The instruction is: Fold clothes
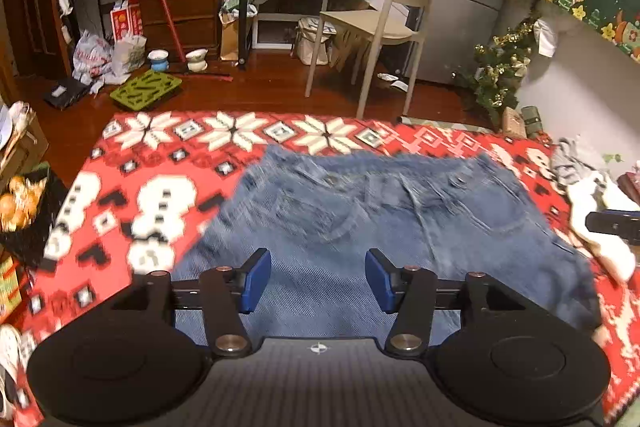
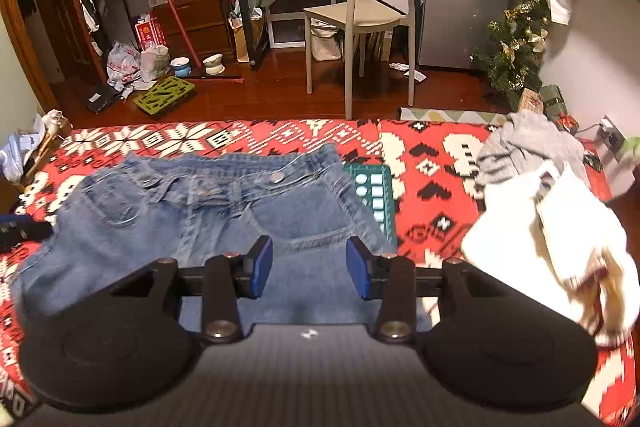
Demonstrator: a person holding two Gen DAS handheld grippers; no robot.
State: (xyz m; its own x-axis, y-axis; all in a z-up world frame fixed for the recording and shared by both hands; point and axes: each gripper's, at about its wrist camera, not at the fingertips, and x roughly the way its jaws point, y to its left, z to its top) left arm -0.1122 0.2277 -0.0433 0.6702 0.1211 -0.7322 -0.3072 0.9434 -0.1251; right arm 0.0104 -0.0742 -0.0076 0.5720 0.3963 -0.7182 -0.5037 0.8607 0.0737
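A pair of blue denim jeans (image 1: 360, 211) (image 2: 192, 219) lies spread on a red, white and black patterned blanket (image 1: 132, 195) (image 2: 436, 187), waistband toward the far edge. My left gripper (image 1: 318, 279) hovers open just above the denim, nothing between its blue pads. My right gripper (image 2: 310, 273) is also open over the jeans below the front pocket, holding nothing. The tip of the right gripper (image 1: 612, 225) shows at the right edge of the left wrist view. The left gripper's tip (image 2: 24, 231) shows at the left edge of the right wrist view.
A white garment (image 2: 560, 239) and a grey one (image 2: 524, 147) lie piled on the blanket to the right. A teal tray (image 2: 374, 195) peeks from under the jeans. Beyond the blanket stand a beige chair (image 2: 360, 15), cluttered desks, a fridge and a small Christmas tree (image 2: 516, 55).
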